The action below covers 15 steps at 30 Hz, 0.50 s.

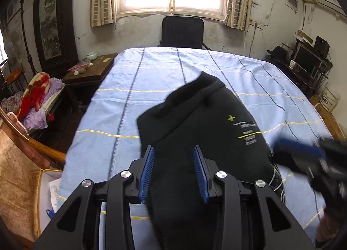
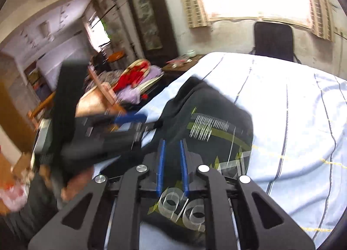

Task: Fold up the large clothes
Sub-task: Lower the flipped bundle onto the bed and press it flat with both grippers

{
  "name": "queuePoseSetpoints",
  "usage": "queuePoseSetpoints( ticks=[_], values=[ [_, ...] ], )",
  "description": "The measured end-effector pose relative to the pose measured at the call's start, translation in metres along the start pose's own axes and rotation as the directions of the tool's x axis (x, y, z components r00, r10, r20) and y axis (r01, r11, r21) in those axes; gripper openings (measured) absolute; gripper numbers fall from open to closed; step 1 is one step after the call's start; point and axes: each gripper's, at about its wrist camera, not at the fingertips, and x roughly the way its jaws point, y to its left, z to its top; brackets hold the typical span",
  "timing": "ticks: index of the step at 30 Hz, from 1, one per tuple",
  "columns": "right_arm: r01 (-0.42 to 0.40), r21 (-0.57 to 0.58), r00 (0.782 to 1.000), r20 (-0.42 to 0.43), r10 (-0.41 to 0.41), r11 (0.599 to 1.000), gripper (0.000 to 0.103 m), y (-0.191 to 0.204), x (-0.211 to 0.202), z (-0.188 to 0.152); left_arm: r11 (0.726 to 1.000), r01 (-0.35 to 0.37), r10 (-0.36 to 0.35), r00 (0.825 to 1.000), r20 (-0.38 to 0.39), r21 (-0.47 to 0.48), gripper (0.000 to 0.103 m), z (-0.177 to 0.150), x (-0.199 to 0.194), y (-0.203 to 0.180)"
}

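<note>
Left gripper (image 1: pixel 174 149): fingers part-way apart, with the black garment (image 1: pixel 206 119) filling the gap. Whether the pads press the cloth cannot be told. Right gripper (image 2: pixel 171 142): fingers drawn almost together, and judged to be closed on a fold at the garment's printed side, though blur leaves this uncertain.

The garment lies bunched on the table (image 1: pixel 151 76). In the left wrist view it runs from 6 o'clock up towards the centre, with a dark flap raised at its far end and pale lettering at its 3 o'clock side.

Step in hand, as judged: gathering the near edge before a fold, so the garment is not yet flat or squared. The next move calls for both hands lifting together and carrying the near edge towards 12 o'clock, keeping the cloth taut so the flap does not crumple under.

Surroundings: a blue checked cloth covers the table. A black chair (image 1: pixel 182 32) stands at 12 o'clock, a wooden side table (image 1: pixel 91 69) at 10 o'clock, and heaped bedding (image 1: pixel 36 93) at 9 o'clock. Nothing lies on the far half of the table to block the fold. The two grippers work close together and could collide.
</note>
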Motion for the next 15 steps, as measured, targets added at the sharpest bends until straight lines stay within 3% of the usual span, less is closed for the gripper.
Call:
queuePoseSetpoints(
  ticks=[3, 5, 8, 10, 12, 15],
  values=[
    [-0.004, 0.03, 1.0, -0.025, 0.004, 1.0, 0.013, -0.007, 0.027, 0.017, 1.0, -0.003, 0.004, 0.999, -0.032, 0.022, 0.037, -0.007, 0.018, -0.009],
    [0.048, 0.043, 0.995, -0.09, -0.044, 0.998, 0.012, -0.012, 0.05, 0.014, 0.999, -0.023, 0.025, 0.998, -0.055, 0.023, 0.037, -0.015, 0.031, -0.012],
    [0.076, 0.106, 0.98, -0.194, -0.054, 0.991, 0.002, -0.041, 0.088, -0.002, 0.999, -0.039, 0.039, 0.992, -0.121, -0.003, 0.035, -0.028, 0.059, -0.011],
    [0.033, 0.169, 0.982, -0.188, -0.001, 0.985, 0.0, -0.063, 0.097, -0.014, 0.999, -0.041, 0.038, 0.994, -0.098, -0.022, 0.036, -0.035, 0.064, -0.011],
    [-0.008, 0.209, 0.983, -0.179, 0.047, 0.978, 0.0, -0.072, 0.095, -0.017, 0.996, -0.083, 0.084, 0.994, -0.076, 0.013, 0.035, -0.037, 0.062, -0.02],
    [-0.002, 0.199, 0.985, -0.168, 0.036, 0.98, 0.0, -0.067, 0.09, -0.021, 0.995, -0.102, 0.103, 0.993, -0.066, 0.014, 0.035, -0.038, 0.062, -0.023]
  ],
)
